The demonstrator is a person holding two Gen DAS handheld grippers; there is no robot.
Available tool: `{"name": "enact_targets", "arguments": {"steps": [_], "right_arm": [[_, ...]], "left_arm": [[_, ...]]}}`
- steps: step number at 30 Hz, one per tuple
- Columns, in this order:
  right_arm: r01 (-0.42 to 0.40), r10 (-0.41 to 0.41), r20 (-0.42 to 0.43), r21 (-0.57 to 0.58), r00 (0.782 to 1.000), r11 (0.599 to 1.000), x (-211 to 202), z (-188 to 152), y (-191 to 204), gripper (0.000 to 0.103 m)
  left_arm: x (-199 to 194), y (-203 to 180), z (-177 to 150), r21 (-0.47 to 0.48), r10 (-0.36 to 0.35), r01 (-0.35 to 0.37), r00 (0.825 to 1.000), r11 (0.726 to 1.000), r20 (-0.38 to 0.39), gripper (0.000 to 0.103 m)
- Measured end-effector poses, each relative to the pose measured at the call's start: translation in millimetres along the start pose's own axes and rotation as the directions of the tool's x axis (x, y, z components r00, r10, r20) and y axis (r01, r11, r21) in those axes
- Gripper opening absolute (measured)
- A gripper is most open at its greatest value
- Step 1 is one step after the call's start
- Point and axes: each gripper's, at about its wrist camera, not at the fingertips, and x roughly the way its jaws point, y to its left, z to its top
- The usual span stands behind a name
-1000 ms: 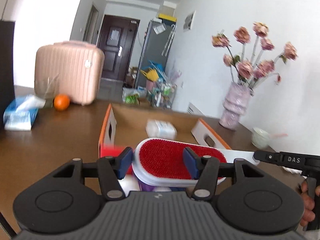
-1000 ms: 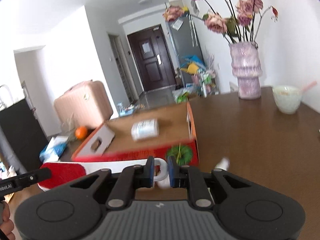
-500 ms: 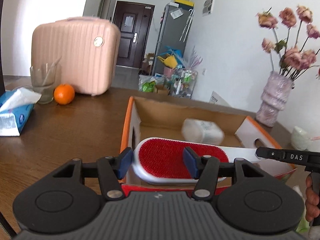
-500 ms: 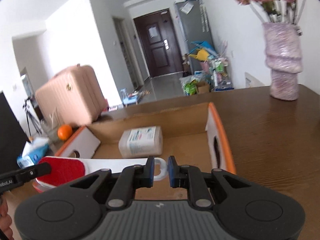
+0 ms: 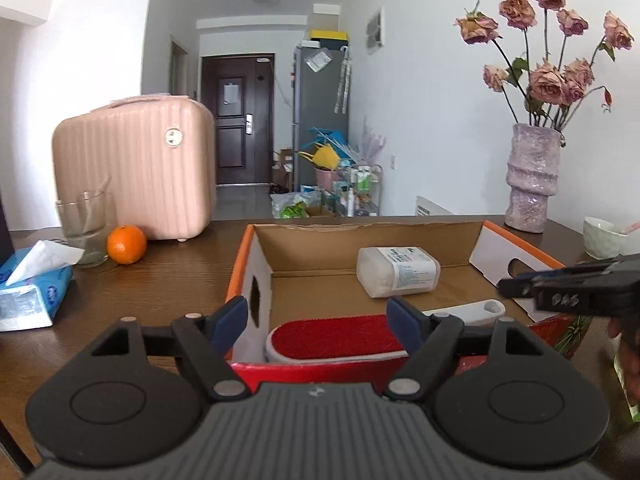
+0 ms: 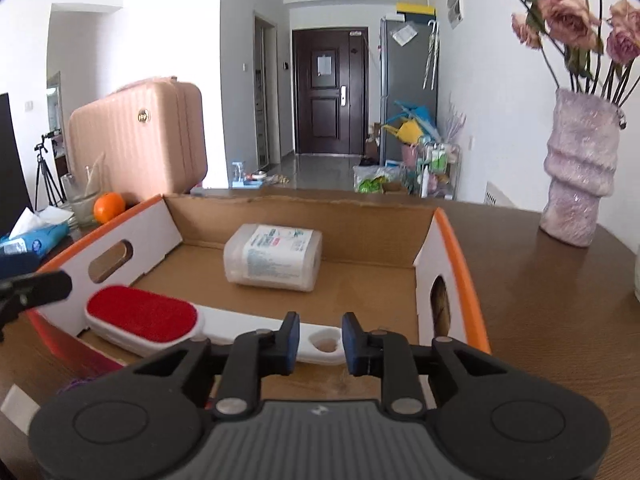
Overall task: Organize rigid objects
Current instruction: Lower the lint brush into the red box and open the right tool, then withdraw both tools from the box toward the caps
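Observation:
A white lint brush with a red pad lies inside the open cardboard box, along its near side. A white wipes container lies further back in the box. My left gripper is open, its fingers wide apart on either side of the red pad and clear of it. My right gripper is open, its fingers on either side of the brush handle's looped end without touching it.
The box sits on a brown wooden table. To the left stand a pink suitcase, a glass, an orange and a tissue pack. To the right are a flower vase and a white bowl.
Both grippers carried the brush over the box, lowered it inside and opened. The brush now rests on the box floor, free of both grippers.

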Motion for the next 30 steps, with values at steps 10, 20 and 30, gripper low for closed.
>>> {"name": "enact_targets", "arguments": {"steps": [10, 20, 30], "right_arm": [[0.089, -0.085, 0.174, -0.014, 0.981, 0.996, -121.1, -14.1, 13.0, 0.049], [0.079, -0.068, 0.227, -0.04, 0.972, 0.996, -248.8, -62.8, 45.0, 0.063], [0.052, -0.048, 0.171, -0.021, 0.984, 0.998, -326.4, -124.3, 58.2, 0.066]], "left_arm": [[-99.7, -3.0, -8.4, 0.012, 0.072, -0.073, 0.996, 0.997, 0.044, 0.091], [-219.6, -5.5, -36.0, 0.015, 0.084, -0.085, 0.995, 0.996, 0.05, 0.097], [-296.9, -23.0, -77.8, 0.008, 0.032, -0.033, 0.999, 0.999, 0.015, 0.099]]}}
